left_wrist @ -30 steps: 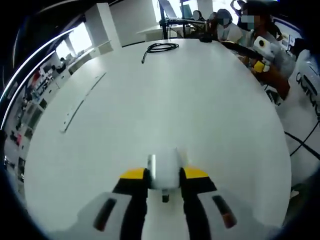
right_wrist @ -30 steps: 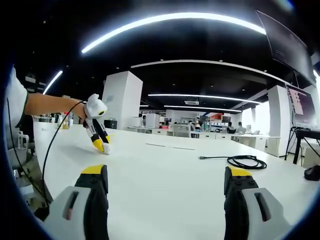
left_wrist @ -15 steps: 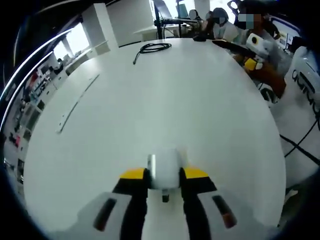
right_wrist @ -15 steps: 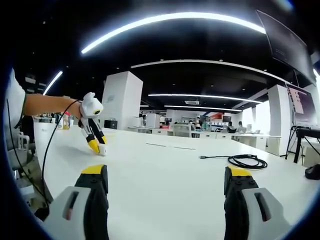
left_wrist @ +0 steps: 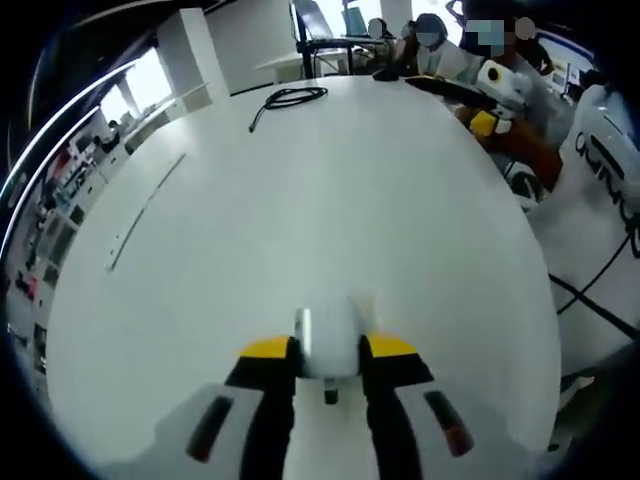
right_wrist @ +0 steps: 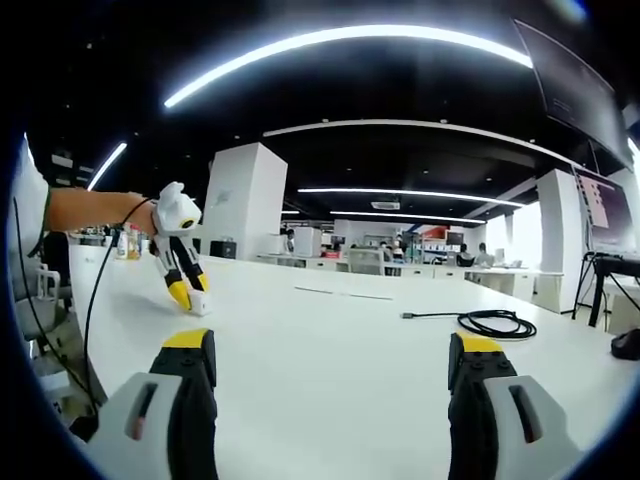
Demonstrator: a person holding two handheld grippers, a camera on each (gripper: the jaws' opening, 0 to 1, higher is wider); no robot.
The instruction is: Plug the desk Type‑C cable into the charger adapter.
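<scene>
Your left gripper [left_wrist: 330, 352] has its two black jaws with yellow tips pinched on a small white rounded block, the charger adapter [left_wrist: 329, 340], which sits upright between them just above the wide white desk top [left_wrist: 330, 200]. A short dark stub shows under the adapter, low between the jaws; what it is cannot be told.

Beyond the adapter in the left gripper view, the desk stretches away bare and bright. At its far end lies the coiled black cable [left_wrist: 290, 97], with one loose end trailing toward the left edge. It is well apart from the adapter. A thin pale strip [left_wrist: 145, 210] lies flat along the left part of the desk.

Your right gripper [right_wrist: 335, 370] hangs low over the desk with its jaws spread wide and nothing between them. In the right gripper view, the cable [right_wrist: 490, 322] rests on the desk ahead and to the right, its plug end pointing left along the surface, well beyond the jaw tips.

Your left gripper appears in the right gripper view at the far left [right_wrist: 185, 293], tips down by the desk, held on an outstretched bare arm [right_wrist: 90, 208].

Past the desk there are white pillars [right_wrist: 243, 200], long ceiling light strips [right_wrist: 350, 45] and seated people at the far end of the left gripper view.
</scene>
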